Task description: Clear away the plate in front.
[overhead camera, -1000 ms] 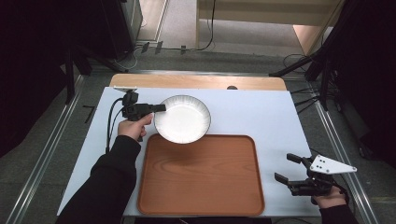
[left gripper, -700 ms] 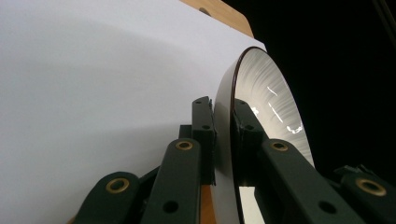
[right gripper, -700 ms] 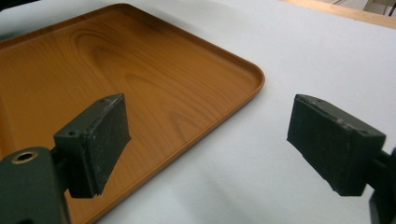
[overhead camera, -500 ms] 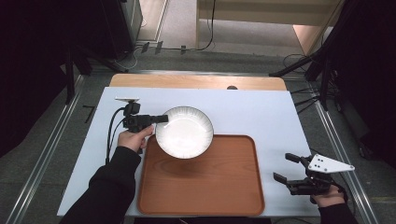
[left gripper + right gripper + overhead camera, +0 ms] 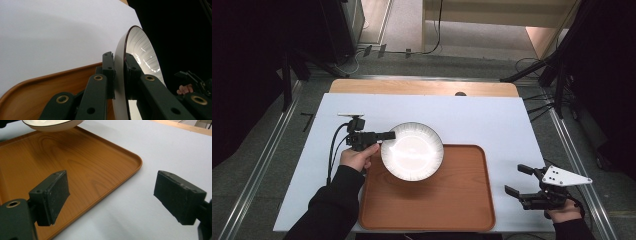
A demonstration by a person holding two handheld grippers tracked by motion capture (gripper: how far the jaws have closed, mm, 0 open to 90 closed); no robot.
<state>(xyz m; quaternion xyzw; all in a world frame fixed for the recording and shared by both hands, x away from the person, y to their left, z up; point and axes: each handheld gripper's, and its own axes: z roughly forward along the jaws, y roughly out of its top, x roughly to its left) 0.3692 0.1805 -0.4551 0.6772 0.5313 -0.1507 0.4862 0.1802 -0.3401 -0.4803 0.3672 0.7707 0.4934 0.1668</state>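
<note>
A white plate [image 5: 412, 151] with a thin dark rim hangs over the far left corner of the brown wooden tray [image 5: 447, 205]. My left gripper [image 5: 388, 135] is shut on the plate's left rim. In the left gripper view both pads pinch the plate [image 5: 140, 47] edge-on, with the tray [image 5: 50, 85] below. My right gripper [image 5: 518, 181] rests open on the white table to the right of the tray, nothing between its fingers. In the right gripper view its jaws stand wide apart over the tray's corner [image 5: 120, 165], and the plate [image 5: 52, 125] shows at the top left.
The white table top [image 5: 492, 125] has bare room behind and to the right of the tray. A wooden strip [image 5: 422, 88] runs along its far edge. Cables and stand legs lie on the floor beyond.
My left gripper has carried the plate toward the near side and to the right, from the bare table to above the tray's far left corner. The right gripper has stayed put.
</note>
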